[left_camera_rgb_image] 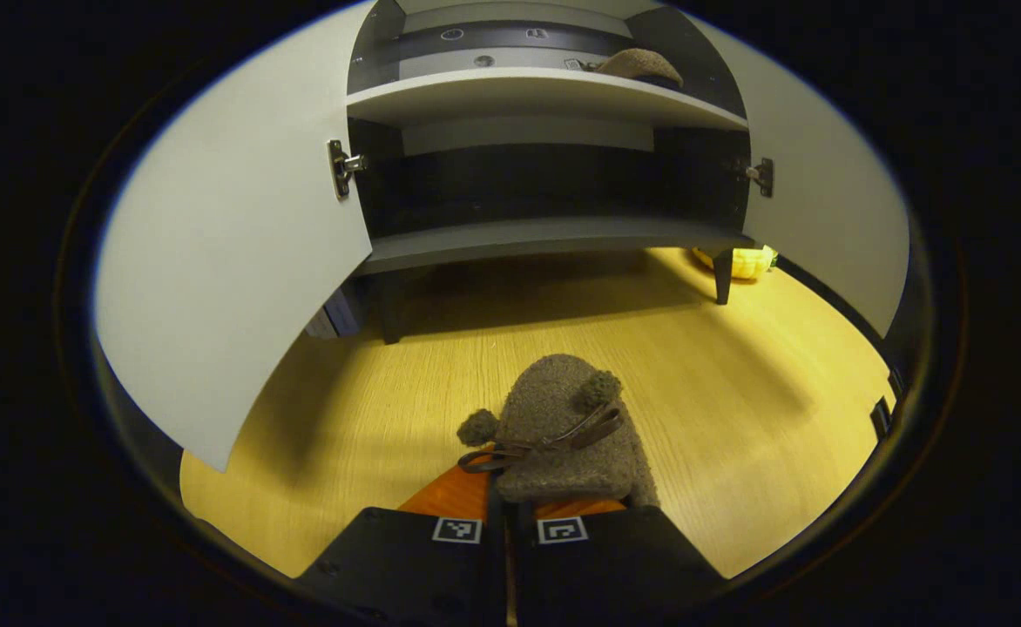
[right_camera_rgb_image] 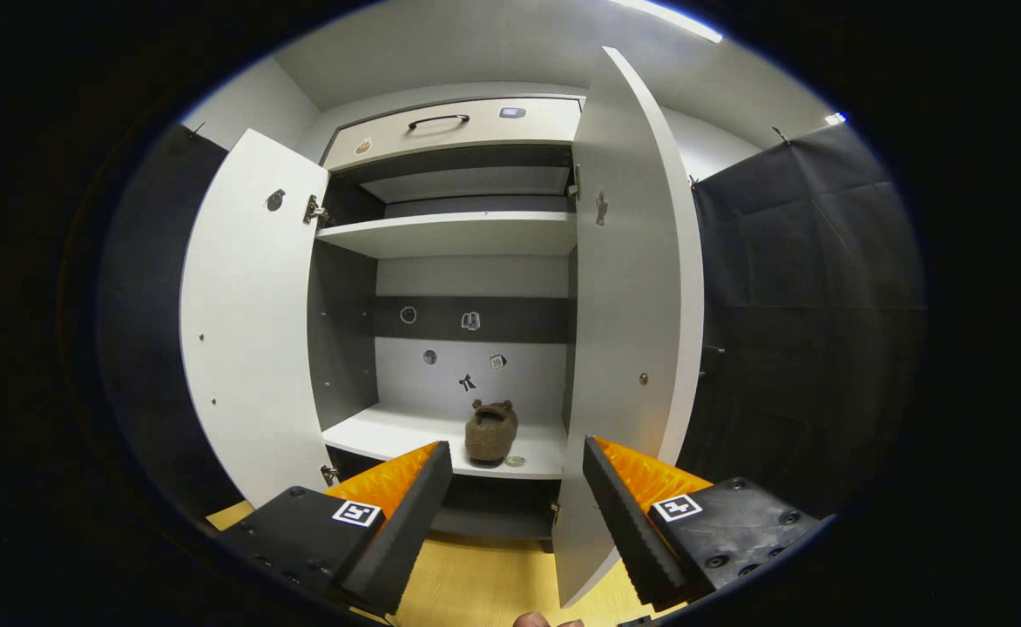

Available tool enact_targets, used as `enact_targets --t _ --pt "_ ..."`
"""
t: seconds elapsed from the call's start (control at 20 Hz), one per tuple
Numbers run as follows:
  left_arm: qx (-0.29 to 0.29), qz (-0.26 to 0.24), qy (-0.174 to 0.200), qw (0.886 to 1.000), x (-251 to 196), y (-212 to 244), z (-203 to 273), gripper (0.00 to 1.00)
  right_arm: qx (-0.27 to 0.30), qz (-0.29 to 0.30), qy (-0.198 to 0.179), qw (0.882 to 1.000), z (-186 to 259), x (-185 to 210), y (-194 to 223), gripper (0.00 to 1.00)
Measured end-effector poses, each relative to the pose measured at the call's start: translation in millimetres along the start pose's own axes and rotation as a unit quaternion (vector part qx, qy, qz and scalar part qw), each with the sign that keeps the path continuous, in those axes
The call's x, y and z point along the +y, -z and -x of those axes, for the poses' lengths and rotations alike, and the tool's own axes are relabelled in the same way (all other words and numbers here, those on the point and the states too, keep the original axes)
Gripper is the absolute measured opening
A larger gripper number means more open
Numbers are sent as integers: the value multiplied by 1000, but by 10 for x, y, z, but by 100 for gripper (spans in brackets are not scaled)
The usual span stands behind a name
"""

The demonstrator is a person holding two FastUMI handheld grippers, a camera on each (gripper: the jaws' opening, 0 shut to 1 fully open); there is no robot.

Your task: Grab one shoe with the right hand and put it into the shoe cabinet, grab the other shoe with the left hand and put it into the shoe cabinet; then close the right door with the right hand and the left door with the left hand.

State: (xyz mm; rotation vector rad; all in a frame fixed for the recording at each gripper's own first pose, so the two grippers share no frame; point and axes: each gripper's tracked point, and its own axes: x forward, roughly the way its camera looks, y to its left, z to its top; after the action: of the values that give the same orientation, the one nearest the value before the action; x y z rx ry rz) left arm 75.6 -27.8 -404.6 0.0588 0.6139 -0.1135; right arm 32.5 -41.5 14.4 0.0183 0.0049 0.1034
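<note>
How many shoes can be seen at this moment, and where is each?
2. One shoe sits on a cabinet shelf, also visible in the left gripper view. The other shoe is clamped in the left gripper above the floor. Others could be hidden.

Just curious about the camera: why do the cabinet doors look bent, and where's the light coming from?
Left gripper view: fisheye bows the left door and shelves; the cabinet's shadow darkens the floor beneath it. Right gripper view: a bright ceiling strip glares at the top; the right door curves.
</note>
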Motion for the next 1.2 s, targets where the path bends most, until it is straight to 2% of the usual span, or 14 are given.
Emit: enact_targets --t 0.15,0.25,0.35,0.6,0.9,1.1,1.2 --pt "-20 3 -5 1000 -5 -470 368 9 -3 -12 -6 1000 53 -19 -43 97" --pt "-18 3 -26 999 32 -748 643 9 -8 -17 -7 1000 95 -69 -85 97" --pt "-18 14 -46 999 54 -1020 883 9 -14 -25 -6 1000 136 -113 -126 97" --pt "-27 46 -66 996 85 -1784 1285 9 -15 -30 1 999 288 -305 -114 97" --pt "-82 64 -57 993 138 -3002 1320 9 -5 -23 25 999 485 -663 -3 97" --pt "-99 39 -81 991 268 -3647 1062 8 5 -25 48 999 622 -943 97 97" --pt "-96 32 -81 992 270 -3873 848 8 13 -18 60 998 675 -1088 182 97"
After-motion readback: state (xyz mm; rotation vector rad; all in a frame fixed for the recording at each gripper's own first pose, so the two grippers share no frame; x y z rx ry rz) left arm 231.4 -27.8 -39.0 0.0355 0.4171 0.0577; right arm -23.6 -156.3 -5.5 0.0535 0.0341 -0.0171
